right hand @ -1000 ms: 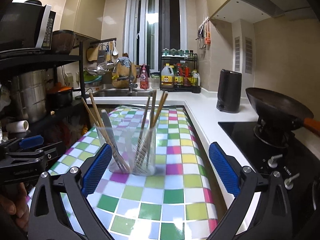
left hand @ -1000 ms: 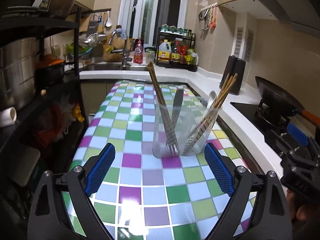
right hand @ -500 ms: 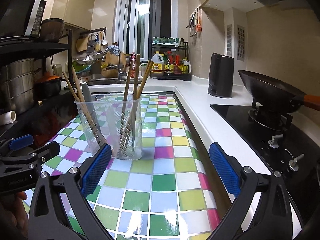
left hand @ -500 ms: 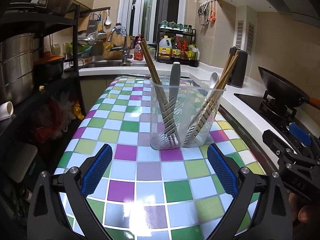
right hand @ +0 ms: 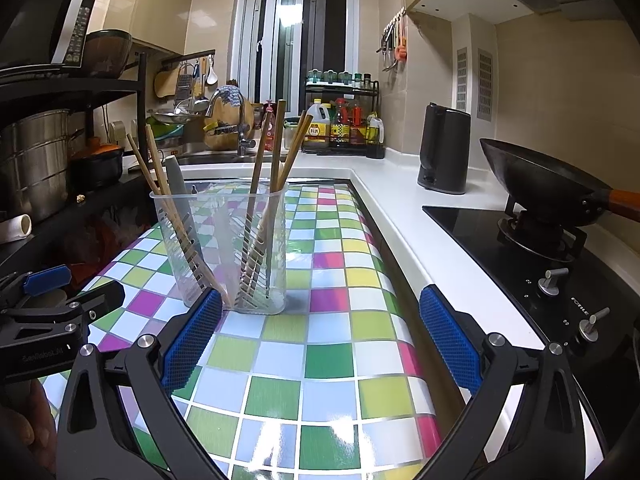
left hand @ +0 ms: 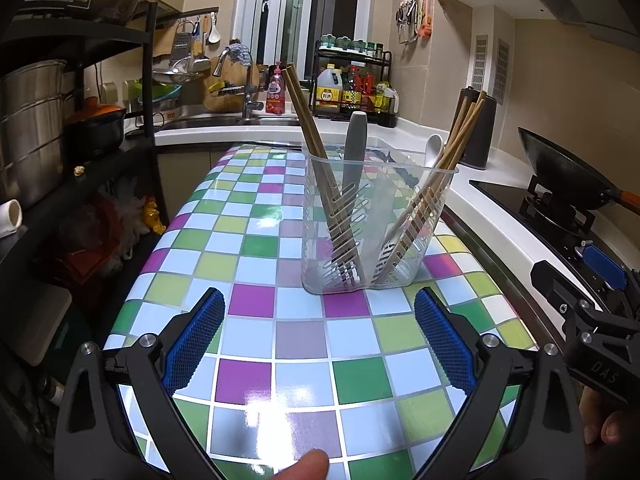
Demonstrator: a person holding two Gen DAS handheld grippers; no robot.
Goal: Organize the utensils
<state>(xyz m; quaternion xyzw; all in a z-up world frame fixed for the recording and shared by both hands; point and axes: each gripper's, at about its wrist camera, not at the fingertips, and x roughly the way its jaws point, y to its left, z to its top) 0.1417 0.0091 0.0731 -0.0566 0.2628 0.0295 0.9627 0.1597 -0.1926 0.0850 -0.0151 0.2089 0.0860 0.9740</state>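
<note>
The clear slotted plastic utensil holder (left hand: 376, 224), holding brown wooden chopsticks (left hand: 310, 140), stood on the chequered table (left hand: 256, 332) ahead of both wide-open, empty claws, left gripper (left hand: 318, 340) and right gripper (right hand: 320, 336); gripping chopsticks near their tops would likely avoid tipping it

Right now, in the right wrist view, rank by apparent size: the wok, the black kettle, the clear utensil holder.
1. Wok and holder: about alike; the holder is nearer, so unsure.
2. Kettle: smallest.
</note>
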